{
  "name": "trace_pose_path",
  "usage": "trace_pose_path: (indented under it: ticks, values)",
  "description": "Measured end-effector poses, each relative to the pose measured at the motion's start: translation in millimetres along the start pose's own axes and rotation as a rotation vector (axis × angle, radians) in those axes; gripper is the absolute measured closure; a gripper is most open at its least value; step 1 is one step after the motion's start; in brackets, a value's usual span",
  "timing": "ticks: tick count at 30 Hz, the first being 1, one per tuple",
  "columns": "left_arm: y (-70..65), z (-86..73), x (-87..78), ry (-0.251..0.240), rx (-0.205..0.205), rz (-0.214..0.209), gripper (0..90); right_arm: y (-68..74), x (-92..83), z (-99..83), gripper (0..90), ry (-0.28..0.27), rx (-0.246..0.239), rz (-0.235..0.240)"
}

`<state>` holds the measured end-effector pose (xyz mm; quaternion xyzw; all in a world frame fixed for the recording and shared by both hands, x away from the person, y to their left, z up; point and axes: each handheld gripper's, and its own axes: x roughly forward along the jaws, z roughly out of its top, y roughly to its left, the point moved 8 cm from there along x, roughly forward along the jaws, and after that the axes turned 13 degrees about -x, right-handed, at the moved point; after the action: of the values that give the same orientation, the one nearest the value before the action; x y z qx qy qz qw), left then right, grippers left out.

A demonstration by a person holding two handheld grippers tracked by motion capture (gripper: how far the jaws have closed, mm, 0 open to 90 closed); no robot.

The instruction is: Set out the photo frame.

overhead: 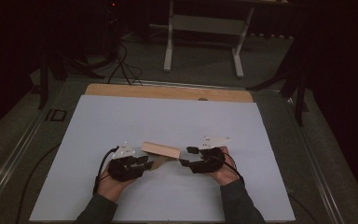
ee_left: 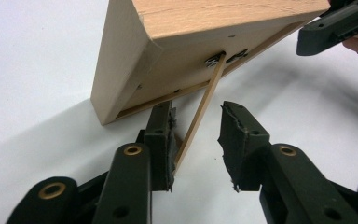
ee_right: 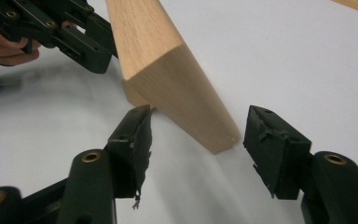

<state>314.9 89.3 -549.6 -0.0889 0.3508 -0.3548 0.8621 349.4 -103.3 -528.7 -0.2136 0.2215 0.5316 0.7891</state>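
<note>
Partly hidden, wooden frame's (ee_left: 205, 42) thin prop (ee_left: 199, 116) passes behind left gripper (ee_left: 196, 140).

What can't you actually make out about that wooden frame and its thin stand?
- Wooden frame: front face turned away in the left gripper view.
- Stand: lower end hidden behind the left gripper.
- Frame's hinge fitting: too small to read.
- Right gripper: frame's far end cut off by the top edge.
</note>
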Motion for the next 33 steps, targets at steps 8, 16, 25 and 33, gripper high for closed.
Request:
trace_pose_path:
  ticks: [8, 16, 25, 33]
  values:
    - [-3.5, -1.2, 2.1, 0.014, 0.024, 0.007, 71.8, -6.1, -1.6, -6.0, 50.8, 0.026, 0.001, -0.029]
    - [-5.3, 0.2, 3.1, 0.001, 0.048, 0.038, 73.7, -14.5, -0.9, -6.5, 72.3, 0.042, 0.015, -0.121]
    - [-1.7, 5.4, 0.8, -0.047, 0.046, 0.093, 83.9, -20.5, 5.3, -0.5, 89.1, 0.022, 0.054, -0.234]
    - [1.3, 8.4, 0.2, -0.068, 0.031, 0.111, 89.5, -17.4, 15.3, 6.6, 89.4, -0.022, 0.084, -0.244]
